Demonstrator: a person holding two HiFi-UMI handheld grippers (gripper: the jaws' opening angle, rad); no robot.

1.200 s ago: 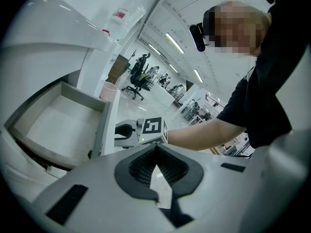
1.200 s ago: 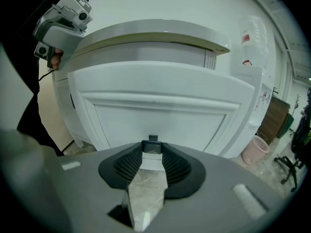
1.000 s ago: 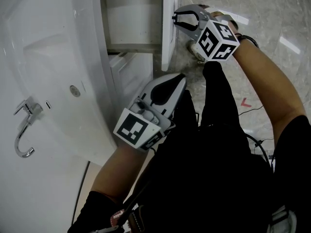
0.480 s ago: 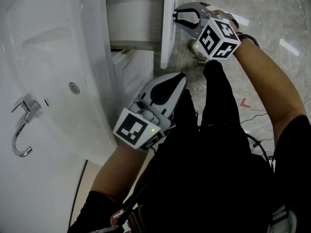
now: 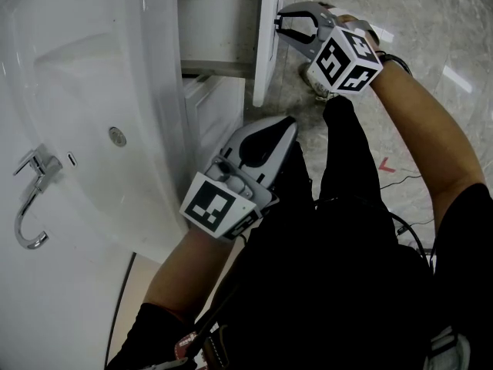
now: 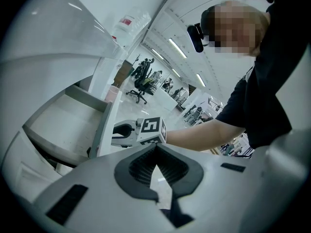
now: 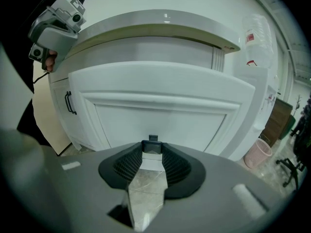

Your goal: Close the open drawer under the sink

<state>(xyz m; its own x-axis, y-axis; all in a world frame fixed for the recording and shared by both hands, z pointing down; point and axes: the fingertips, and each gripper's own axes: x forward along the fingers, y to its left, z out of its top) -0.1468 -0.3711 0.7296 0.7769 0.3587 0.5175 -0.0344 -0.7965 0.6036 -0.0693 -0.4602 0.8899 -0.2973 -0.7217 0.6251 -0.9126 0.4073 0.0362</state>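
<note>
The white drawer (image 5: 219, 29) under the sink (image 5: 85, 91) stands pulled out, its front panel (image 5: 267, 45) facing the floor side. My right gripper (image 5: 281, 23) is at that panel, jaws shut on the small dark drawer handle (image 7: 152, 146), which fills the gap between the fingertips in the right gripper view. The panel (image 7: 160, 106) spans that view. My left gripper (image 5: 286, 121) hangs lower, beside the cabinet and apart from the drawer, its tips together and holding nothing. In the left gripper view (image 6: 156, 148) it looks along the open drawer (image 6: 68, 125) toward the right gripper (image 6: 121, 130).
A chrome faucet (image 5: 31, 199) sits on the basin's left. A closed lower drawer (image 5: 219, 106) lies under the open one. A cabinet door with a dark handle (image 7: 70, 102) is to the left, a pink bin (image 7: 257, 152) to the right. The person's dark-clad legs fill the lower head view.
The gap of open drawer showing beside the sink edge has narrowed a little, with the right gripper still on the handle. The left gripper has barely shifted.
</note>
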